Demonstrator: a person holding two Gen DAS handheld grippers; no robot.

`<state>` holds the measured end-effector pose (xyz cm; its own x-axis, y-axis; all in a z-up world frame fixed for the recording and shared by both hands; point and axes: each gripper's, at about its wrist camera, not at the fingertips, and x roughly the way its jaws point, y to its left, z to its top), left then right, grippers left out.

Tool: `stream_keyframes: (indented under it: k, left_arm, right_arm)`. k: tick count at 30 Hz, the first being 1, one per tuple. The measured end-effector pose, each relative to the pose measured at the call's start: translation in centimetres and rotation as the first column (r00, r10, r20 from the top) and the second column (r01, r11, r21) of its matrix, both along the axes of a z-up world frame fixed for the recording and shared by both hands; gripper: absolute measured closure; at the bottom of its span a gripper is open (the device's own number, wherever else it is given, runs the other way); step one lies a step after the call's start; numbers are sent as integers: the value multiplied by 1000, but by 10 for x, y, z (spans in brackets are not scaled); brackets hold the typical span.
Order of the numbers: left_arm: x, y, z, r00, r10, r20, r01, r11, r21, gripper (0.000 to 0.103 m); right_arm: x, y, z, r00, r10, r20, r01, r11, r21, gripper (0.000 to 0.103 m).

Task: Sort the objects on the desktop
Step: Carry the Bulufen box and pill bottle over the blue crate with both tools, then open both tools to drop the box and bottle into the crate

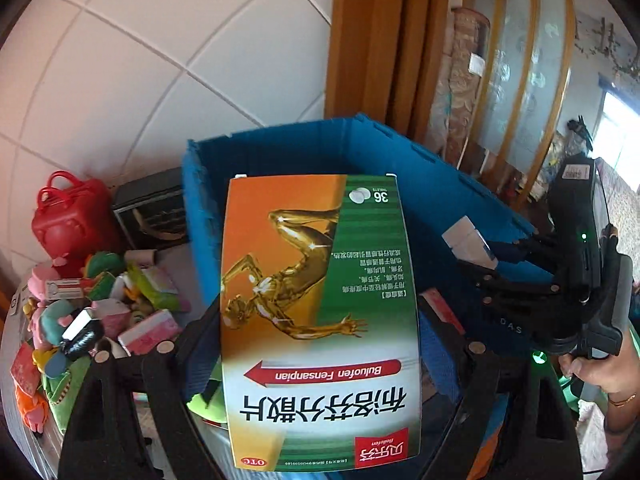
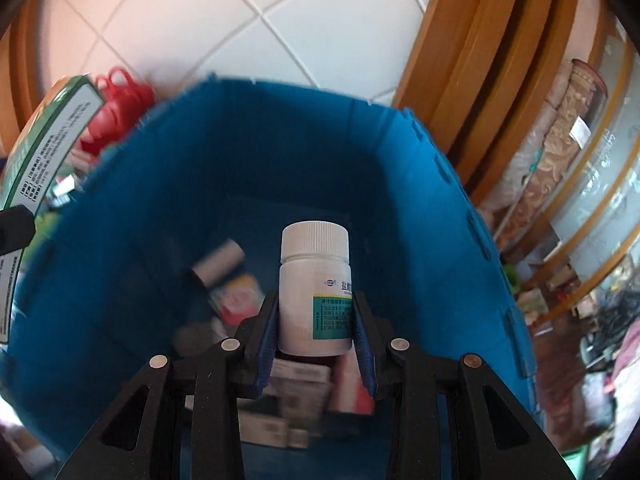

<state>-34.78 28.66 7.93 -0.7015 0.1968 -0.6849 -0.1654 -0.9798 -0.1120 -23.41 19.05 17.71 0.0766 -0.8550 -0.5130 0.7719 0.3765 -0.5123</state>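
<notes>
the left claw holds a wide medicine box across its jaws, spread broad, with the blue bin at its twelve o'clock. the right claw is pinched narrow on a white pill bottle, upright, over the bin's open mouth. small boxes already lie inside. to do it well, i judge each claw should clear the rim, come low over the pile, then let go one at a time. toys wait on the bench at nine o'clock.
</notes>
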Motion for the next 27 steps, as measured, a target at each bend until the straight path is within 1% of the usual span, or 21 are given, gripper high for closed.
stream_keyframes:
  k: [2,4,6,9,11,13,14,16,17,19,22,25,27]
  left_arm:
    - [-17,27,-15,997,-24,80,25,999,-23,16]
    - [-29,50,-33,986,-44,163,52,998,-46,16]
    - [-38,69,-50,969,-60,238,82,993,-85,16]
    - [-44,86,-66,953,-49,299,98,984,-151,16]
    - [-47,86,-67,950,-46,308,94,985,-144,16]
    - [-47,88,-69,952,-30,305,83,983,-164,16]
    - [-47,90,-71,950,-29,312,85,982,-167,16]
    - [-47,91,-77,940,-25,340,90,980,-178,16]
    - [-48,94,-77,938,-24,345,91,980,-180,16]
    - [-51,99,-78,936,-10,351,81,978,-190,16]
    - [-53,102,-81,927,-10,375,89,977,-193,16]
    - [-56,101,-84,916,-7,400,88,979,-186,16]
    - [-58,99,-85,907,-10,420,92,980,-175,16]
  right_arm:
    - [-17,-16,-8,999,-4,-51,5,1000,30,69]
    - [-30,-26,-14,995,0,-95,4,999,48,69]
    - [-42,-32,-16,989,33,-142,-27,999,41,69]
    - [-54,-42,-15,978,71,-195,-68,997,21,69]
    - [-57,-48,-14,972,112,-206,-111,994,20,69]
    - [-59,-56,-12,969,130,-209,-127,992,28,69]
    - [-60,-59,-12,969,135,-208,-130,991,37,69]
    - [-61,-64,-12,969,156,-190,-142,986,88,69]
    - [-60,-63,-12,965,180,-190,-165,982,96,69]
    - [-58,-63,-17,954,206,-219,-185,976,114,69]
    - [-53,-63,-24,929,260,-263,-231,963,138,69]
    - [-49,-66,-29,913,287,-291,-240,953,185,69]
    - [-48,-66,-33,901,297,-317,-246,950,192,69]
